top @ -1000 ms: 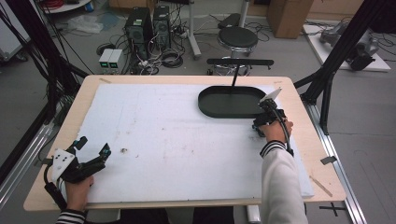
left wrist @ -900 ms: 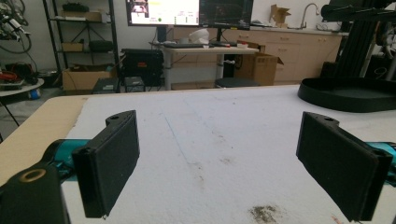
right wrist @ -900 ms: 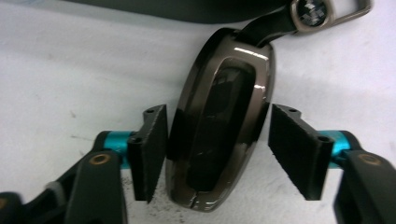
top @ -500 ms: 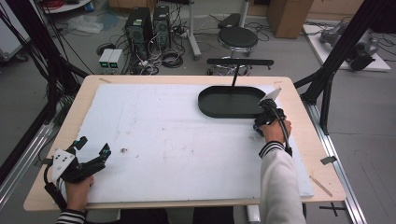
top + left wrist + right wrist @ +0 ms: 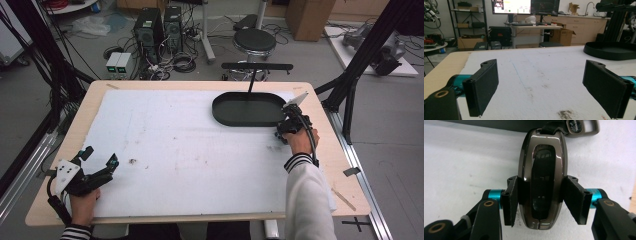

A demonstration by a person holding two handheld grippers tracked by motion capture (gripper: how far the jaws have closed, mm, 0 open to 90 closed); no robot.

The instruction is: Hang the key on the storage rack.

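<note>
A glossy dark car key fob [image 5: 541, 177] with a strap and metal ring [image 5: 577, 127] lies on the white sheet, just short of the black oval tray [image 5: 245, 107]. My right gripper [image 5: 541, 202] is shut on the fob, one pad pressed to each long side. From above, that gripper [image 5: 287, 127] sits low at the tray's right front corner, and the fob is hidden under it. My left gripper [image 5: 97, 159] rests at the near left of the table. Its jaws stand wide open in the left gripper view [image 5: 544, 87], with nothing between them.
A white sheet [image 5: 190, 140] covers most of the wooden table [image 5: 345, 165]. A small dark smudge [image 5: 132, 161] marks it near the left gripper. Black frame posts [image 5: 350, 95] stand by the right edge. A stool [image 5: 255, 40] and computers [image 5: 150, 25] sit on the floor beyond.
</note>
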